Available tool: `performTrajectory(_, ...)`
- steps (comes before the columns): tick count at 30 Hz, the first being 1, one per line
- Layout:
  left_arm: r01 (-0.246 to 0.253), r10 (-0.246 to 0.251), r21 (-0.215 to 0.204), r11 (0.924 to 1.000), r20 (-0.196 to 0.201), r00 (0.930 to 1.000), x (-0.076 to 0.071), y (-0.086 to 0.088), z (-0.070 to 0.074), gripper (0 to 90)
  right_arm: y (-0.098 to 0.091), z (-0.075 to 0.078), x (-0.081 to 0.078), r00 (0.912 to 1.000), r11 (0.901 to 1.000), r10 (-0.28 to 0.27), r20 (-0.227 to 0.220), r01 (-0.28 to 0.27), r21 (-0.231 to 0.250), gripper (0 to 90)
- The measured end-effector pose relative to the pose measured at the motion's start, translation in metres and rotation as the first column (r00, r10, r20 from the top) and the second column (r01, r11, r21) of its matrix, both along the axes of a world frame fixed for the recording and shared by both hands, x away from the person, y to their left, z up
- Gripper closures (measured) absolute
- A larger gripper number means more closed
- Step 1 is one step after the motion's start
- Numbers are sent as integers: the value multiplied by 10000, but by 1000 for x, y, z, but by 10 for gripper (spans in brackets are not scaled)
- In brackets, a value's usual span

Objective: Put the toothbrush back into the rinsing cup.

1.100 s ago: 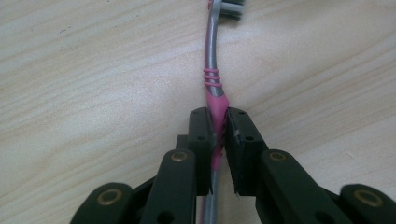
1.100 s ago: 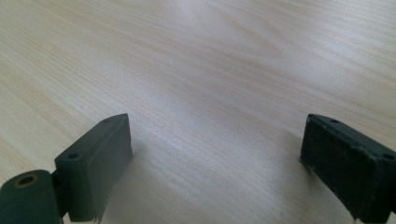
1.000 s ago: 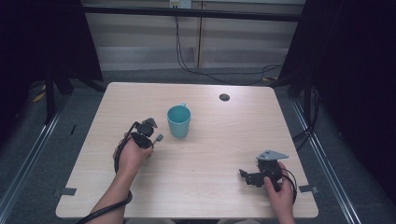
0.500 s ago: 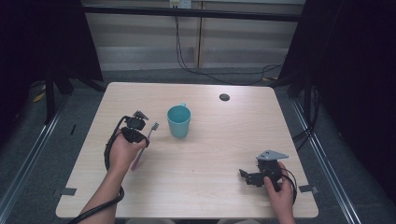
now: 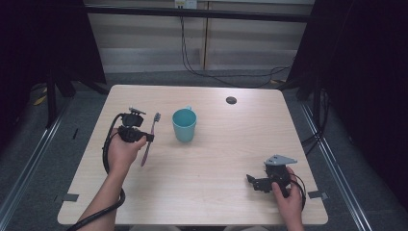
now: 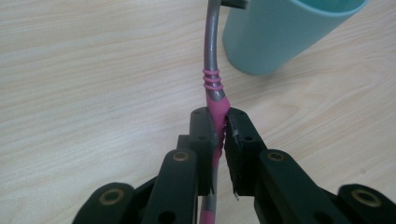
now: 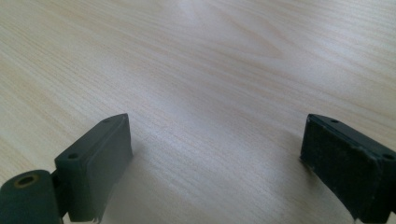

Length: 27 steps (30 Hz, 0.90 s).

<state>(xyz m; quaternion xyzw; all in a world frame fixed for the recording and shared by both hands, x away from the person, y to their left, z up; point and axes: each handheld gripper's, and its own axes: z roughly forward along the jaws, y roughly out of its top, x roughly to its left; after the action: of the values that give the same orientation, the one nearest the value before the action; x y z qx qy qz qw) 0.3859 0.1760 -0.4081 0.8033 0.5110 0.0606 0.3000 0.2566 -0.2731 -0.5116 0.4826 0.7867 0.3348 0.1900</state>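
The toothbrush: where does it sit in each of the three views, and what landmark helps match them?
High view: the toothbrush is left of centre, clamped in the left gripper, bristles toward the far edge.
Left gripper view: its pink and grey handle rises from between the shut jaws up the middle.
Right gripper view: not in it; open jaws over bare table.
Shared landmark: the teal cup, top right in the left gripper view.

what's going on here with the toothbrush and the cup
A person sits at a light wooden table with a gripper in each hand. The left gripper is clamped on the pink handle of a pink and grey toothbrush, held above the tabletop with its bristle end near the rim of a teal plastic cup. The right gripper rests low over bare wood, jaws wide open and holding nothing.
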Motion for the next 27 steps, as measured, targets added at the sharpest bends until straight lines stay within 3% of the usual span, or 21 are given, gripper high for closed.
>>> performTrajectory(9, 172, -151, -554, 9983, 383, 9992, -1, -3, 12, 820, 0, 0, 0, 10000, 10000, -3, 1, 3, 0, 81)
performTrajectory(12, 247, -196, -939, 9953, 553, 9983, -2, -3, 17, 820, 0, 0, 0, 10000, 10000, -1, 2, 1, -2, 81)
performTrajectory(16, 323, -242, -1110, 9933, 742, 9969, -2, -2, 21, 820, 0, 0, 0, 10000, 10000, 0, 1, 0, -1, 81)
performTrajectory(19, 275, -141, -1463, 9889, 919, 9957, -3, -1, 25, 820, 0, 0, 0, 10000, 10000, -2, 0, 2, 0, 81)
performTrajectory(23, 253, -89, -1553, 9876, 1051, 9944, -3, 0, 27, 820, 0, 0, 0, 10000, 10000, -1, -1, 1, 0, 81)
performTrajectory(27, 208, 34, -1906, 9814, 1258, 9920, -3, 2, 30, 820, 0, 0, 0, 10000, 10000, -1, 2, 1, -1, 81)
